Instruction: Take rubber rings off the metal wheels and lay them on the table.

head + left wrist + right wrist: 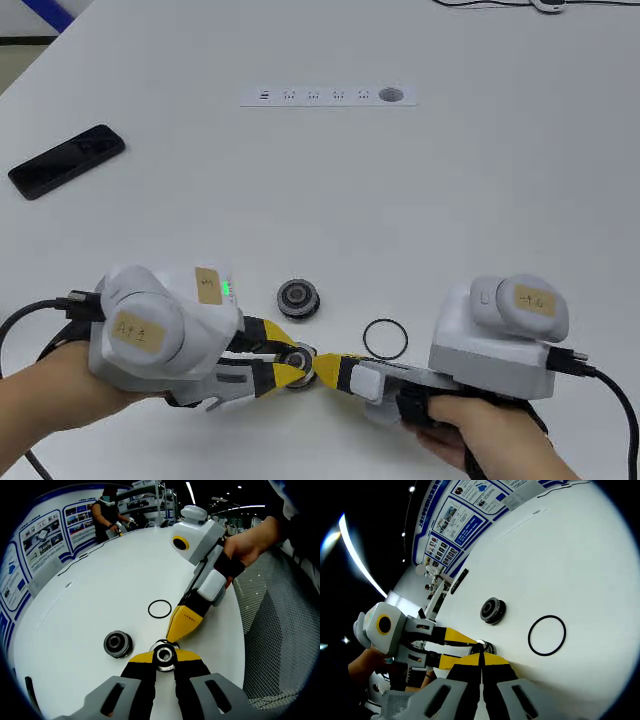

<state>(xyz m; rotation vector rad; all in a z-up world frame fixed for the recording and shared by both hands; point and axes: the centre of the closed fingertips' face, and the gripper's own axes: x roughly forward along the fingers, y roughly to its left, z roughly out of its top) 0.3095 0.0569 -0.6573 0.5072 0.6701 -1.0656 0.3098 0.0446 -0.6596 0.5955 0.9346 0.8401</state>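
Note:
My left gripper (290, 365) (163, 661) is shut on a small metal wheel (300, 360) (164, 655) low over the table's near edge. My right gripper (326, 368) (481, 656) comes in from the right, jaws pressed together. Its yellow tips meet the held wheel's rim (483, 646), where they seem to pinch the rubber ring. A second wheel (298, 297) (118, 644) (493, 610) stands on the table just beyond. A loose black rubber ring (385, 338) (159, 609) (547, 635) lies flat to the right of it.
A black phone (66, 160) lies at the far left of the white table (450, 200). A white power strip (328, 96) is set in the table at the back. Cables trail from both grippers near the front edge.

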